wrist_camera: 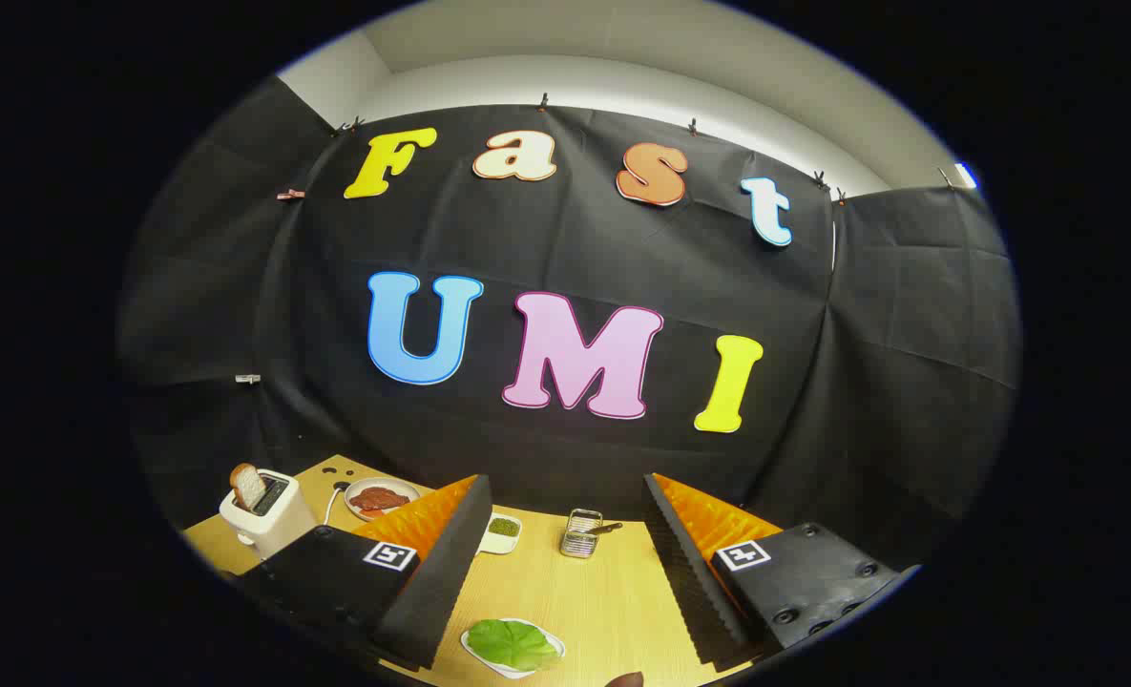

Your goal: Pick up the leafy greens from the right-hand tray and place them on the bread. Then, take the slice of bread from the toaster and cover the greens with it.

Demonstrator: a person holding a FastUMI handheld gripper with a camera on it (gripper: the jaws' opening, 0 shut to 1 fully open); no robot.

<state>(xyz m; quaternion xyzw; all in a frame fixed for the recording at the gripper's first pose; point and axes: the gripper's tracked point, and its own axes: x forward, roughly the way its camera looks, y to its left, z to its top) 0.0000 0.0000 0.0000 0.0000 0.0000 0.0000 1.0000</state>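
Open gripper (565, 572) held above a wooden table (603, 592), fingers spread wide and holding nothing.

Leafy greens (511, 642) lie on a white tray (551, 641) between the fingers, ready for pickup; beyond the left finger, a toaster (264, 510) holds a bread slice (247, 486) upright, beside a plate (381, 497) possibly bearing meat.

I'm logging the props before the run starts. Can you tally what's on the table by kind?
Appliances: 1, the toaster
Food items: 3, bread slice in the toaster, meat, leafy greens
Dishes under food: 3, plate, small dish, tray
Wire baskets: 1
Total: 8

The gripper is open.
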